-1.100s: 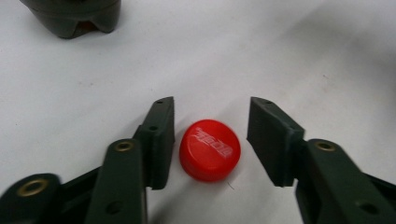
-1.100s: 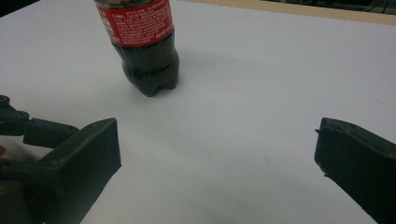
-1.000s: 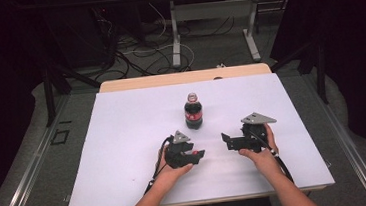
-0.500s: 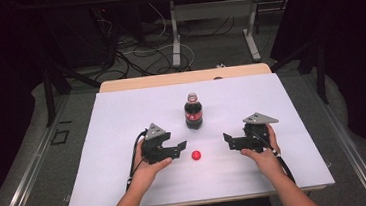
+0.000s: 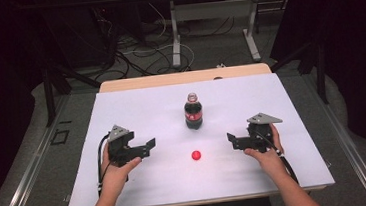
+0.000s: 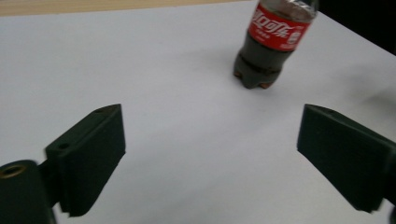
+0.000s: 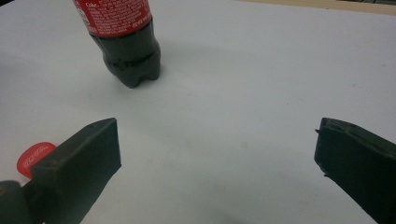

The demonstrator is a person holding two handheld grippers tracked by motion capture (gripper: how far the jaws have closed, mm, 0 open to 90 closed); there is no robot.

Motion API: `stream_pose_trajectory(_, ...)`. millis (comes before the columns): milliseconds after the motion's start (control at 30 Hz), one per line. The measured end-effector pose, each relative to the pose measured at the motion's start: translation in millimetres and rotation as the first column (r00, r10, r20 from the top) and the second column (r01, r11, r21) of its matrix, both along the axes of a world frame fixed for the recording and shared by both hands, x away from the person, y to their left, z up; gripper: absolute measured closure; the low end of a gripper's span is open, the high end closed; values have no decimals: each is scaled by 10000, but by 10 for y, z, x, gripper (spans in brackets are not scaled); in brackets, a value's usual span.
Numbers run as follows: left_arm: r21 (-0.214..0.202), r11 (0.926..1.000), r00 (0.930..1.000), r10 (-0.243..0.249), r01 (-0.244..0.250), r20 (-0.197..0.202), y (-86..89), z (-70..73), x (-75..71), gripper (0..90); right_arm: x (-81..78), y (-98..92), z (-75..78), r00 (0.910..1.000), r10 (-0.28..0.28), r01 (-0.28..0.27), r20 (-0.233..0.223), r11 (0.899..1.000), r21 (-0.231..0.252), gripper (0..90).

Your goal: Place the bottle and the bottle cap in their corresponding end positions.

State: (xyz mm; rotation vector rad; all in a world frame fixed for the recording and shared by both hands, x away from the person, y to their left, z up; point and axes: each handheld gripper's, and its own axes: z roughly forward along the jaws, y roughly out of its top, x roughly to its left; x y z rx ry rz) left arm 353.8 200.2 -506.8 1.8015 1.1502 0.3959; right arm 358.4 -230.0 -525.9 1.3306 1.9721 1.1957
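A small cola bottle with a red label and no cap on its neck stands upright at the middle of the white table top. A red cap lies loose on the table in front of it. My left gripper is to the cap's left, well apart from it. Its jaws have just been opening, and they stand open with nothing between them. My right gripper is open to the cap's right. In the left gripper view, the bottle is ahead of the open left gripper. The right gripper view has the bottle ahead and the cap beside its left jaw.
A wooden edge runs along the far side of the white top. Beyond it are table legs and cables on a dark floor. Both forearms come in from the near edge.
The left gripper was at the centre of the table and has drawn away to the left and opened. The red cap now lies where it was. The right gripper kept still.
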Motion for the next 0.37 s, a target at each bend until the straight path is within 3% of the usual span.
stream_pose_trajectory(100,14,9994,9994,337,-338,26,113,-10,9,7,-5,2,-9,10000,-84,84,46,10000,-32,0)
stream_pose_trajectory(367,138,9955,9956,936,-938,86,295,-55,31,5,-12,15,-42,9999,20,-16,117,9996,-290,0)
